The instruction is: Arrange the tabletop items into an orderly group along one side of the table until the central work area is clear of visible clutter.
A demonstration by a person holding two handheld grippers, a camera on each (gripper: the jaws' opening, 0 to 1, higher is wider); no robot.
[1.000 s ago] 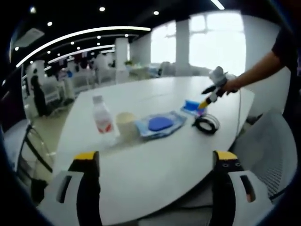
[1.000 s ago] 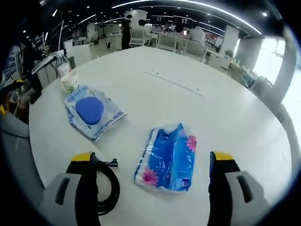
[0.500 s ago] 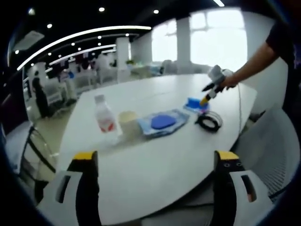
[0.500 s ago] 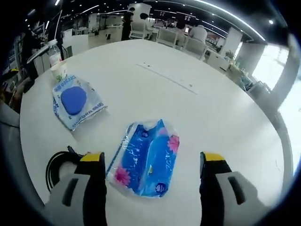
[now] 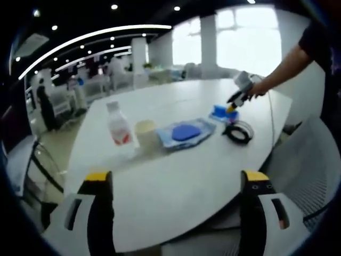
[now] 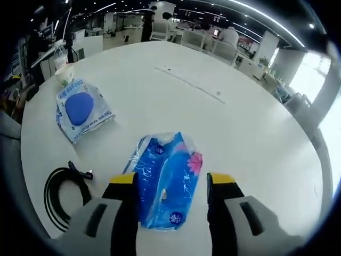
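Observation:
On the white table, my right gripper is lowered over a blue tissue pack; its jaws have narrowed to flank the pack's sides, still open with a sliver of space. To the left lie a coiled black cable, a blue pouch, a paper cup and a water bottle. My left gripper hovers open at the table's near edge, holding nothing. Ahead of it stand the bottle, cup, pouch, cable and tissue pack, with the right gripper on it.
A person's arm reaches in from the right, holding the right gripper. A mesh office chair stands at the table's right side. Desks, chairs and people fill the office beyond. A seam with a small slot crosses the tabletop.
My right gripper has come down over the tissue pack and its jaws have narrowed around it. The left gripper has barely shifted and stays open.

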